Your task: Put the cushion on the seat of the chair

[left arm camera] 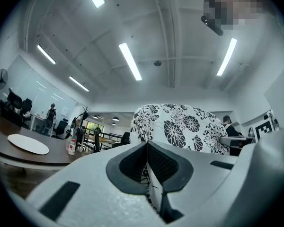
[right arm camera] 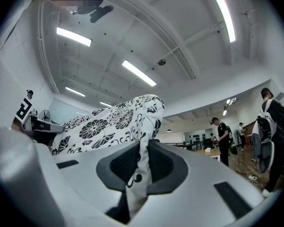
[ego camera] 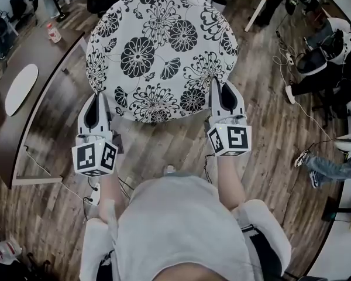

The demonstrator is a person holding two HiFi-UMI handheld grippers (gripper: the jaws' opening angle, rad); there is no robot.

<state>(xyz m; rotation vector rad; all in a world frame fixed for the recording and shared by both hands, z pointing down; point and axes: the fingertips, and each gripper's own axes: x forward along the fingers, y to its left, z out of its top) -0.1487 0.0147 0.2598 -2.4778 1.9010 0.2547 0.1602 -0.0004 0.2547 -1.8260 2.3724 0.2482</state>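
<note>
A round white cushion (ego camera: 161, 51) with black flower print hangs out in front of me above the wood floor. My left gripper (ego camera: 97, 101) is shut on its near left edge and my right gripper (ego camera: 220, 86) on its near right edge. In the left gripper view the fabric is pinched between the dark pads (left arm camera: 132, 167), and the cushion (left arm camera: 184, 126) rises beyond them. A fold of the cushion (right arm camera: 109, 122) is clamped between the pads (right arm camera: 161, 167) in the right gripper view. I cannot pick out the task's chair seat; the cushion hides what lies under it.
A dark curved table (ego camera: 23, 122) stands at the left with a white oval board (ego camera: 20, 86) and a bottle (ego camera: 52, 33). Cables (ego camera: 284, 54) trail over the floor. An office chair (ego camera: 327, 54) and a person's legs (ego camera: 330, 167) are at the right.
</note>
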